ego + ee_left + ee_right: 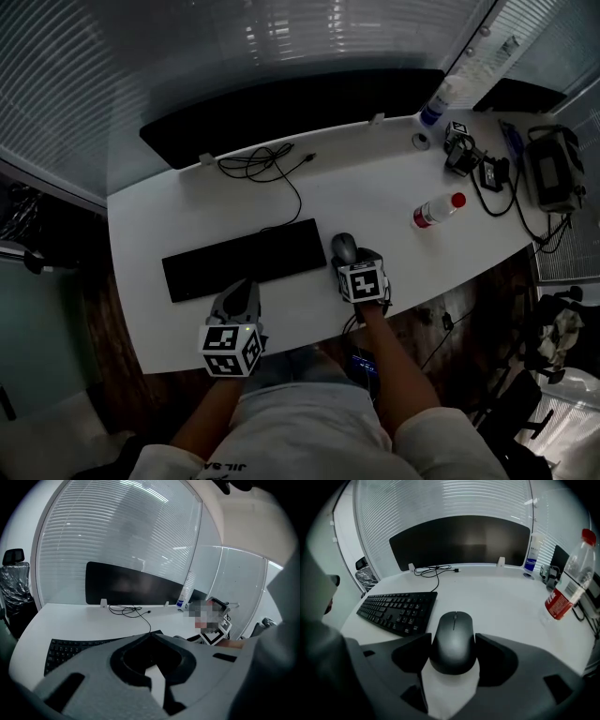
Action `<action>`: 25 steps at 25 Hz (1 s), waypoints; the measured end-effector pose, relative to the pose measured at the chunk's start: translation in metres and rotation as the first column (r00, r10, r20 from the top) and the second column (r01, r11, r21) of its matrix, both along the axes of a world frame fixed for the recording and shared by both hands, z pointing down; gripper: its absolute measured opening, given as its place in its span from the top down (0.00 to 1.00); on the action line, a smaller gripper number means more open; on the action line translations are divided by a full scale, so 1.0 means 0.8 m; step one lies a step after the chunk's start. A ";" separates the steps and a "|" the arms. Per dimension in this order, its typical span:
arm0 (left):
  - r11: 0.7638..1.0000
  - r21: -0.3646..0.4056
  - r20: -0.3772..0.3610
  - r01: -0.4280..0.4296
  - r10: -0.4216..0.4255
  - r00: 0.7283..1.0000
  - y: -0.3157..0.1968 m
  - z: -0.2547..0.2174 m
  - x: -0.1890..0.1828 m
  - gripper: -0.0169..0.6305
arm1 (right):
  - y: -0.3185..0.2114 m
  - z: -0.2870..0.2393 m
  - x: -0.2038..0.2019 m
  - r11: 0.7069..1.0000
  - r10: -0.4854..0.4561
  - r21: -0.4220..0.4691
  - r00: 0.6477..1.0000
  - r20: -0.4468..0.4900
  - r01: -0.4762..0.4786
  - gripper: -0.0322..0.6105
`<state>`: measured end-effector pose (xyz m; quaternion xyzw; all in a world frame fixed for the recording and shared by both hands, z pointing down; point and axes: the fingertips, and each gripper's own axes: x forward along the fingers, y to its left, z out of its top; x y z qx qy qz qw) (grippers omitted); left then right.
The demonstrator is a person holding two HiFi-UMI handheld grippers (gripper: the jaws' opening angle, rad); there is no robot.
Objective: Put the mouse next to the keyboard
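A black mouse (343, 245) lies on the white desk (375, 197), just right of the black keyboard (244, 259). My right gripper (351, 257) is shut on the mouse from the near side. In the right gripper view the mouse (453, 629) fills the gap of that gripper (453, 640), and both jaws touch its sides; the keyboard (398, 610) lies close at its left. My left gripper (242, 292) hovers at the desk's front edge near the keyboard, shut and empty. From the left gripper view its jaws (151, 635) meet at the tips, with the keyboard (70, 651) beyond.
A clear bottle with a red cap (436, 212) lies right of the mouse. A black cable (267, 165) loops behind the keyboard, below a dark monitor (291, 108). Chargers, cables and a bag (553, 169) crowd the desk's far right corner.
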<state>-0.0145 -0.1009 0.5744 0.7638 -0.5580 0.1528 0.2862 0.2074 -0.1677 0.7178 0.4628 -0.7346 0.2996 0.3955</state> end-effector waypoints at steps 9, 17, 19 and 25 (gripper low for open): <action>1.000 -0.004 -0.002 -0.007 0.007 1.000 -0.005 0.002 0.007 0.97 | 0.003 0.014 -0.001 1.000 -0.009 -0.026 1.000 0.000 0.009 0.49; 1.000 -0.007 0.002 -0.003 0.003 1.000 -0.002 0.002 0.008 0.97 | 0.009 0.021 0.000 0.999 0.007 -0.035 1.000 -0.007 -0.007 0.49; 1.000 -0.010 0.003 -0.001 0.001 1.000 -0.001 0.003 0.007 0.97 | 0.008 0.021 0.001 1.000 0.004 -0.022 1.000 -0.014 -0.004 0.49; 1.000 -0.017 0.005 0.008 -0.008 1.000 0.004 0.005 0.003 0.97 | 0.010 0.026 -0.004 1.000 0.002 -0.017 1.000 0.008 -0.002 0.48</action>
